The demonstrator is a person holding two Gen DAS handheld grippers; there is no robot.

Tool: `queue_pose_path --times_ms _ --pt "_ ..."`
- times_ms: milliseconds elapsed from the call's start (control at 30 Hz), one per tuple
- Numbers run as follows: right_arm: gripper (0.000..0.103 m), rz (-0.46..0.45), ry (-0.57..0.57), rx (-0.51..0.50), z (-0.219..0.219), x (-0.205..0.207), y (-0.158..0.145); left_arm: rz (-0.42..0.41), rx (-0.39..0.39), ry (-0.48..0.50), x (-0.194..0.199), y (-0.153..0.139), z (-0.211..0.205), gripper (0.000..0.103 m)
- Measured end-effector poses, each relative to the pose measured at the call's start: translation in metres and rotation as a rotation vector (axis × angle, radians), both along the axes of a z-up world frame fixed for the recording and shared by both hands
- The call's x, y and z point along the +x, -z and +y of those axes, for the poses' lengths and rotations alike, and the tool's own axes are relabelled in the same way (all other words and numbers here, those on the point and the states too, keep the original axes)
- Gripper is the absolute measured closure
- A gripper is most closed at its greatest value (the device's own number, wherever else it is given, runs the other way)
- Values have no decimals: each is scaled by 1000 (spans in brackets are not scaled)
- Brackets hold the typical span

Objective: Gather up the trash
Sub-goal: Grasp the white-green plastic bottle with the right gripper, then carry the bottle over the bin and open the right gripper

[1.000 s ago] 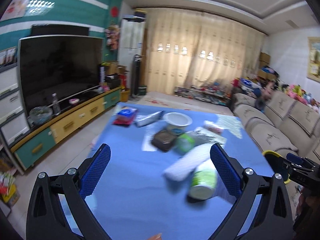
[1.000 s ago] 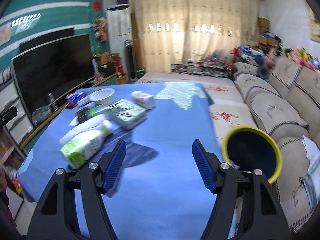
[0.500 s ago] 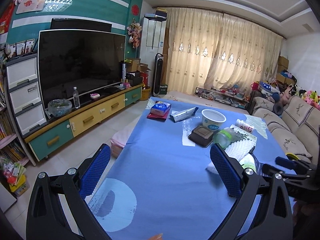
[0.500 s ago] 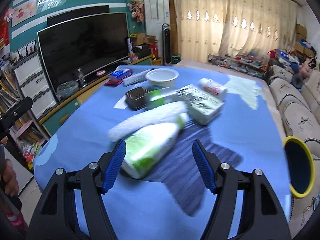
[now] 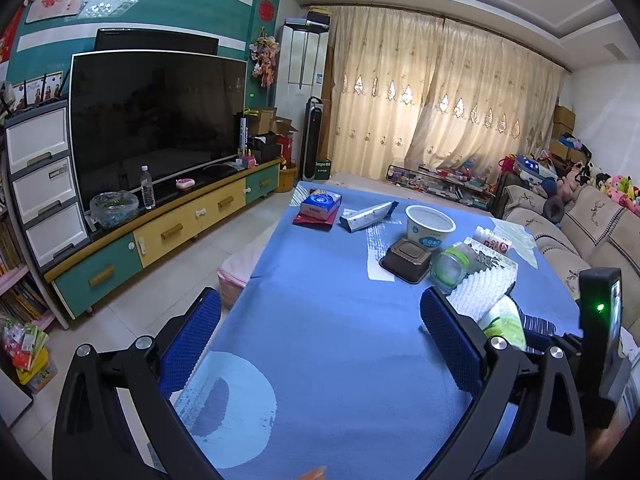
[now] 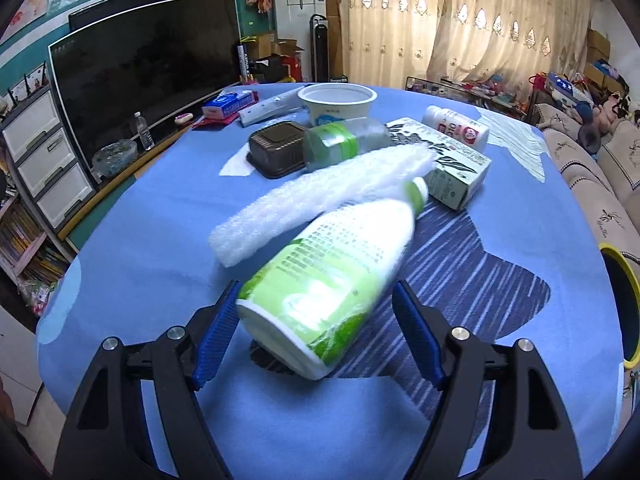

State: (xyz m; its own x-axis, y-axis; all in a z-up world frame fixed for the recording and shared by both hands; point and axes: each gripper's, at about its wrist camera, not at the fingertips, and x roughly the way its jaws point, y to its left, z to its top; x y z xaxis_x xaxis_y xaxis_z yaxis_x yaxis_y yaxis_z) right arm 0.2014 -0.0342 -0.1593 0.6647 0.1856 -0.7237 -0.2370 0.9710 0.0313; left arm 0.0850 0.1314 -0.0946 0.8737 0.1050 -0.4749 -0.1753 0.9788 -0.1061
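Advanced since the earlier frame: right gripper [image 6: 314,336], now straddling the base of the green-and-white bottle [image 6: 332,276], formerly well ahead of it. Jaws spread wide, one blue pad on either side of the bottle, neither clearly touching; nothing gripped yet. Bottle lying on its side on the blue table [image 6: 540,208], neck under the white foam sleeve [image 6: 316,196], base presented toward the jaws, presumably for an easy pinch across its width. Left gripper [image 5: 320,344] held wide apart over bare tablecloth, empty, probably kept aside. Yellow-rimmed bin [image 6: 624,304] at the table's right edge, likely destination.
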Motion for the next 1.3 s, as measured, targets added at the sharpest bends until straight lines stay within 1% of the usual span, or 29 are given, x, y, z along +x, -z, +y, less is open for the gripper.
queue_pose_path --times_ms 133,200,267,333,433,500,567,600,733,867,967,1300 --pt "32 -2 28 -16 -24 -4 -3 10 -4 5 5 4 -4 5" --pt "32 3 55 0 -41 -5 -4 8 -6 6 5 5 -4 5" --pt "32 2 68 36 -56 -5 -3 6 -2 8 6 4 -8 5" --pt "32 12 63 56 -60 -5 1 7 0 11 7 4 -11 5" --pt "32 44 27 94 -56 -4 10 13 -6 21 9 5 -17 5" --pt "34 17 41 106 -56 -8 10 14 -2 26 10 6 -20 5" --pt "50 -17 51 125 -61 -11 4 14 6 28 10 5 -22 5" --pt "52 -46 62 132 -66 -14 -4 14 7 30 11 5 -22 5" --pt "53 -131 84 156 -80 -23 -30 12 4 37 14 6 -26 5" --pt "53 -176 79 159 -89 -30 -53 14 1 49 13 5 -29 5" --pt "53 -187 75 176 -97 -33 -64 14 4 58 13 4 -33 5" --pt "54 -175 47 246 -120 -48 -86 8 20 80 9 -2 -43 5"
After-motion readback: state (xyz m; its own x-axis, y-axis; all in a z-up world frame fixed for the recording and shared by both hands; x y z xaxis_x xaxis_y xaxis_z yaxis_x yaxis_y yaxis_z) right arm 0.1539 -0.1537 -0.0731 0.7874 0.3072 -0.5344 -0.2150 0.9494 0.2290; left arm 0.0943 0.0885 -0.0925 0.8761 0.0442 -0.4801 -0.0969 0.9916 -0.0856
